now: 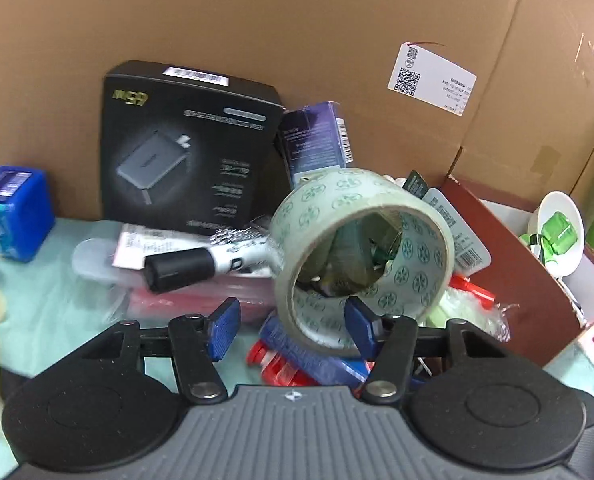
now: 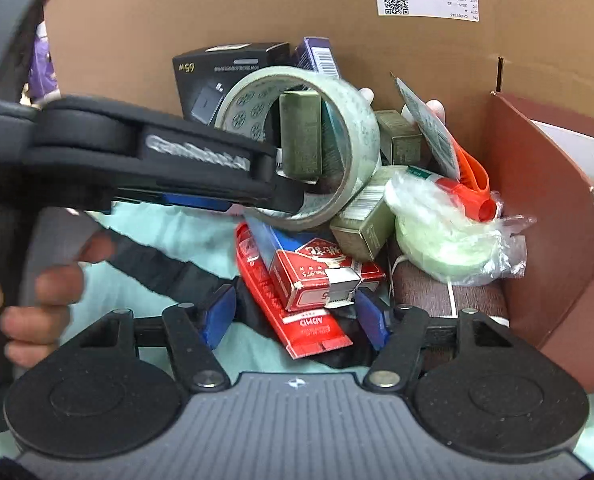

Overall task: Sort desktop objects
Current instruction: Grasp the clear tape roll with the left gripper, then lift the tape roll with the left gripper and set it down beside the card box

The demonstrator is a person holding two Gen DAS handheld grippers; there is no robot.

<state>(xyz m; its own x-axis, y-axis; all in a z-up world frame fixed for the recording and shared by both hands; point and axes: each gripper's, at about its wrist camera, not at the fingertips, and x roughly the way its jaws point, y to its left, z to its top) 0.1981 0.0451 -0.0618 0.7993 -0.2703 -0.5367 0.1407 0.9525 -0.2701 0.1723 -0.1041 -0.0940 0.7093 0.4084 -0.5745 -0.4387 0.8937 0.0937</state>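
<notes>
A roll of clear printed tape [image 1: 361,252] stands on edge on a pile of small items; it also shows in the right wrist view [image 2: 309,148]. My left gripper [image 1: 293,326] is open, its right finger inside the roll's hole and its left finger outside, around the roll's wall without squeezing it. My right gripper [image 2: 297,316] is open and empty, low over red card boxes [image 2: 313,280]. A black marker [image 1: 201,266], a black charger box [image 1: 189,148] and a purple box [image 1: 317,136] lie behind the tape.
A tall cardboard wall [image 1: 297,20] stands behind the pile. A brown box [image 1: 529,264] with a white bowl [image 1: 561,228] stands at right. A blue box [image 1: 17,212] sits at left. Green boxes [image 2: 361,220], orange scissors [image 2: 473,184] and bagged green rolls [image 2: 445,236] lie right of the tape.
</notes>
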